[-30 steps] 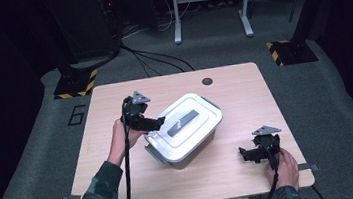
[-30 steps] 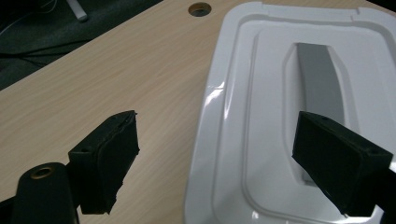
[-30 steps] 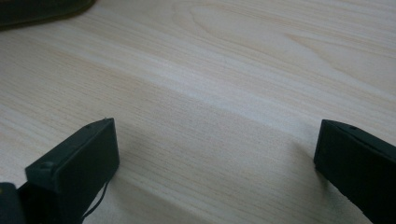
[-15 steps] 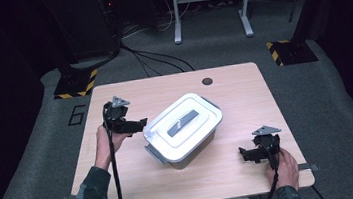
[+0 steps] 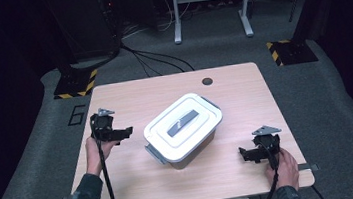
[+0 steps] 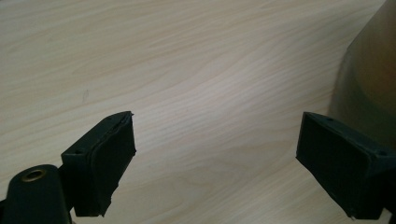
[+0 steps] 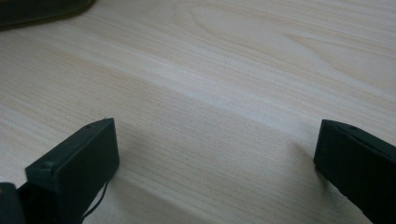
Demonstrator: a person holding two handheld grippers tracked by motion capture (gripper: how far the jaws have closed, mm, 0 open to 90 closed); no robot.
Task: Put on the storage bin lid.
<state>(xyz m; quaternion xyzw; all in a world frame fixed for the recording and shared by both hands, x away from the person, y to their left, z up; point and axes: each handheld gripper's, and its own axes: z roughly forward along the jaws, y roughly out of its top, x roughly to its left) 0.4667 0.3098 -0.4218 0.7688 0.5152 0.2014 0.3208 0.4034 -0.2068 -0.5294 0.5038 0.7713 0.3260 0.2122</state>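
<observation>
High view of a wooden table (image 5: 128, 92) with a lidded white storage box (image 5: 183, 129) at its centre, set askew, a grey handle on the lid. The left gripper (image 5: 127, 132) lies at the box's 9 o'clock, near it but apart, jaws standing wide with bare tabletop between them; the box wall (image 6: 369, 70) shows at 2 o'clock in the left gripper view. The right gripper (image 5: 243, 154) rests near the box's 4 o'clock, jaws likewise apart over bare wood, holding nothing
</observation>
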